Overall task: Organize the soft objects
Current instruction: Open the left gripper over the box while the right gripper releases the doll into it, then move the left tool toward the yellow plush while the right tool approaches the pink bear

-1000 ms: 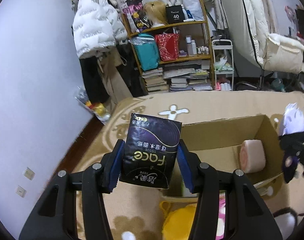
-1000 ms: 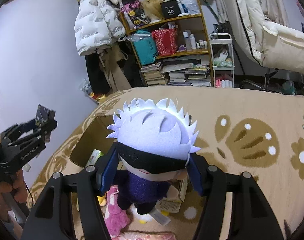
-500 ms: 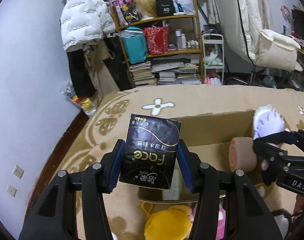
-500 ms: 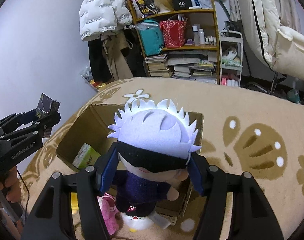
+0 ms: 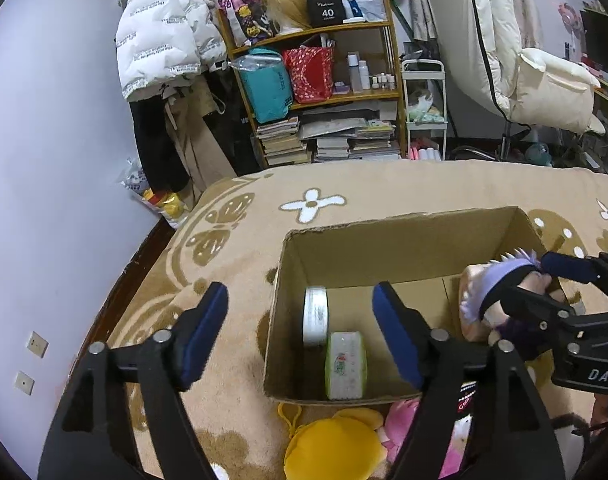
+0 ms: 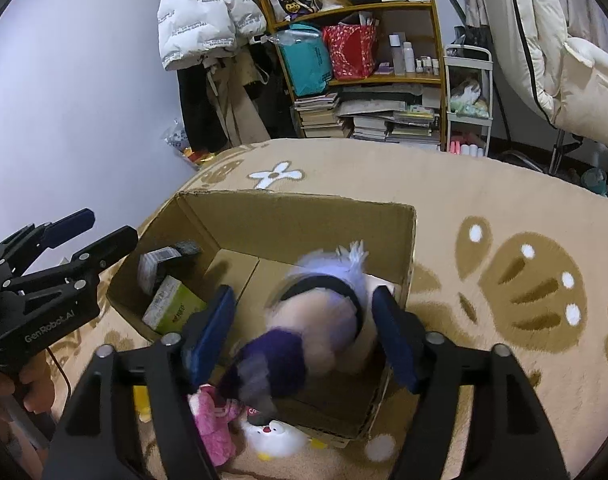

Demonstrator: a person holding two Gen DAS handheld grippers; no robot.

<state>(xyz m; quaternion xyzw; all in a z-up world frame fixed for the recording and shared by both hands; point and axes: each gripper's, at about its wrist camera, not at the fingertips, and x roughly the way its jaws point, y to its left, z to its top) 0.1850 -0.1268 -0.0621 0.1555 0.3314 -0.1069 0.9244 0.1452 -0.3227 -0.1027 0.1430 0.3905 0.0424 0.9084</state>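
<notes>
An open cardboard box (image 5: 400, 232) (image 6: 304, 208) lies on the tan blanket. My left gripper (image 5: 300, 332) is open and empty above its left part. The dark tissue pack (image 5: 315, 316) (image 6: 160, 264) lies inside by the left wall, next to a green tissue pack (image 5: 344, 364) (image 6: 172, 308). My right gripper (image 6: 304, 332) is open over the box's right side. The white-haired plush doll (image 6: 316, 320) (image 5: 500, 292) is blurred between its fingers, dropping head first into the box.
A yellow plush (image 5: 336, 448), a pink plush (image 6: 214, 420) and a white plush (image 6: 276, 436) lie on the blanket in front of the box. A cluttered shelf (image 5: 324, 80) and hanging coats stand behind the bed. A wall is at the left.
My left gripper opened and the dark tissue pack fell into the box. My right gripper opened and the doll is falling from it into the box.
</notes>
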